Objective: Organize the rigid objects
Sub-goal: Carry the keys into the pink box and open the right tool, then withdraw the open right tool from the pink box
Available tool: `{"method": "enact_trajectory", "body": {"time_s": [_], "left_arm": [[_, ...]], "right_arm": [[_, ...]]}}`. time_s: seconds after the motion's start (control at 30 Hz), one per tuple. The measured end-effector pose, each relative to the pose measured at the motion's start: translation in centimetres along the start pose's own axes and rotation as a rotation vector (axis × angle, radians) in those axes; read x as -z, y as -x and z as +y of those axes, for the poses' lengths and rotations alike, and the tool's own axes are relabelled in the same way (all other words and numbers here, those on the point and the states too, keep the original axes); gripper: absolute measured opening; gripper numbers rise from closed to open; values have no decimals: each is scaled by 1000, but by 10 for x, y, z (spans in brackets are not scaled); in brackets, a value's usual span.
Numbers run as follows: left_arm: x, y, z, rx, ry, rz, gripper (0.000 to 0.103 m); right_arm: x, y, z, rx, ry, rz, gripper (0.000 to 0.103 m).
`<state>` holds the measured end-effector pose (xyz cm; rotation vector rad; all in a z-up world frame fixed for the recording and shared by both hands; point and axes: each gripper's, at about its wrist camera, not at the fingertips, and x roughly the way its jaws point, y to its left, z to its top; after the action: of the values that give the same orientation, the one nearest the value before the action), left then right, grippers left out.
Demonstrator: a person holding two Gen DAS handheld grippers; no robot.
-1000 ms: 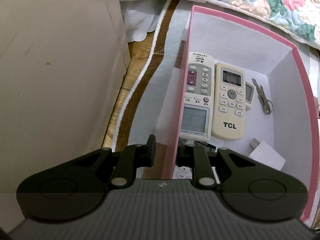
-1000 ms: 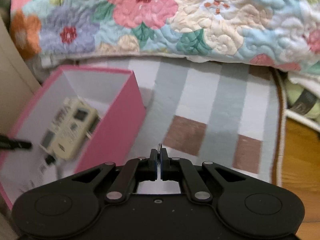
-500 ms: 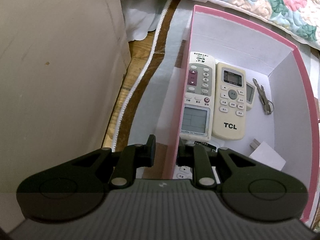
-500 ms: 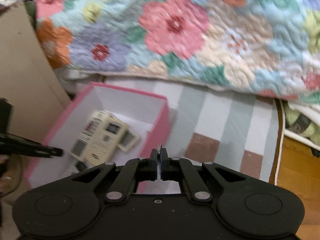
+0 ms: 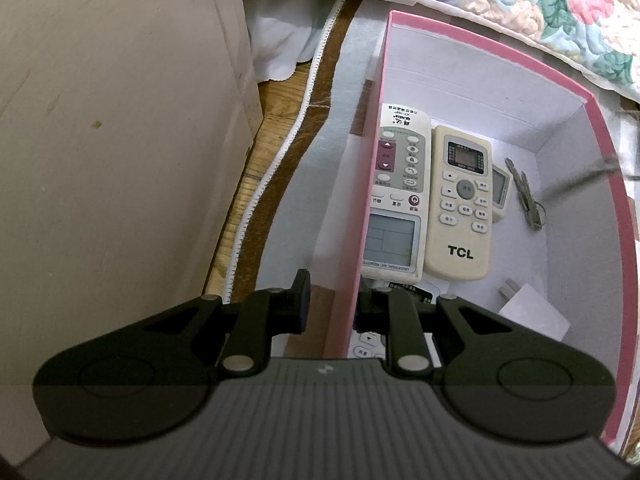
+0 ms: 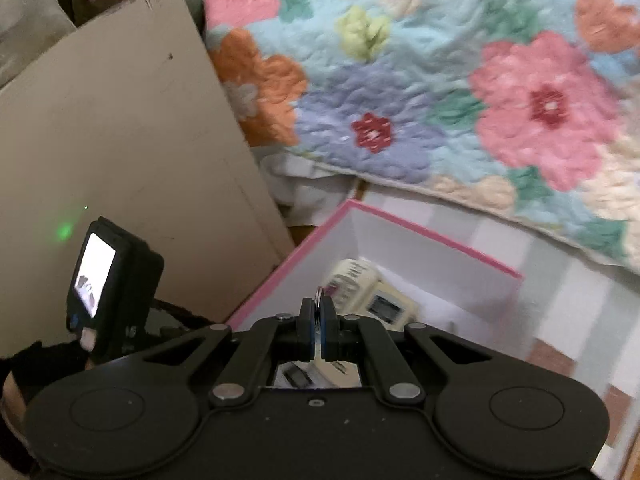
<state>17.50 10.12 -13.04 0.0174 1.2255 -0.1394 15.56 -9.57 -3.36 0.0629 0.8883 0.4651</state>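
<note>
Two remotes lie side by side in the box, keys right.

floor: brown wooden boards | on it: grey-white-brown checked rug with white trim | left: tall beige flat panel | behind: floral quilted bedspread, pastel

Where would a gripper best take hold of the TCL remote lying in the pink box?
Grip the TCL remote across its long side edges at the lower, logo end, coming straight down from above. It lies flat, face up, in the pink box. The grey universal remote lies close along one side and a smaller remote is tucked under the other, so there is probably most finger room at the lower end.
</note>
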Motion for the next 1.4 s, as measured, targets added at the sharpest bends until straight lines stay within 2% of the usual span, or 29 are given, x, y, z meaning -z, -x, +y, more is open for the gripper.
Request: {"method": "enact_trajectory", "body": {"time_s": [0.1, 0.27, 0.33, 0.37, 0.4, 0.43, 0.57, 0.7, 0.97, 1.3, 1.4], "left_arm": [[1, 0, -1, -4, -9, -7, 21], [1, 0, 0, -1, -2, -2, 21], [1, 0, 0, -1, -1, 0, 22], [1, 0, 0, -2, -1, 0, 22], [1, 0, 0, -1, 0, 0, 22], [1, 0, 0, 0, -1, -1, 22], [1, 0, 0, -2, 0, 1, 23], [1, -1, 0, -4, -2, 1, 23], [1, 0, -2, -14, 1, 4, 23], [2, 3, -12, -78, -6, 27, 23], [2, 7, -14, -98, -11, 26, 28]], "right_arm": [[-4, -31, -2, -37, 0, 8, 4], [-11, -73, -5, -31, -4, 54, 6], [-12, -81, -8, -55, -6, 52, 17], [-10, -81, -9, -47, 3, 20, 24], [-7, -78, -12, -33, -5, -14, 34], [-4, -75, -15, -32, -26, -35, 38], [12, -58, -25, -45, -101, -34, 38], [28, -36, -14, 5, -49, -27, 38], [46, 3, 3, 14, -11, -51, 40], [62, 23, 2, 30, -22, -27, 41], [64, 28, 2, 48, -23, -24, 41]]}}
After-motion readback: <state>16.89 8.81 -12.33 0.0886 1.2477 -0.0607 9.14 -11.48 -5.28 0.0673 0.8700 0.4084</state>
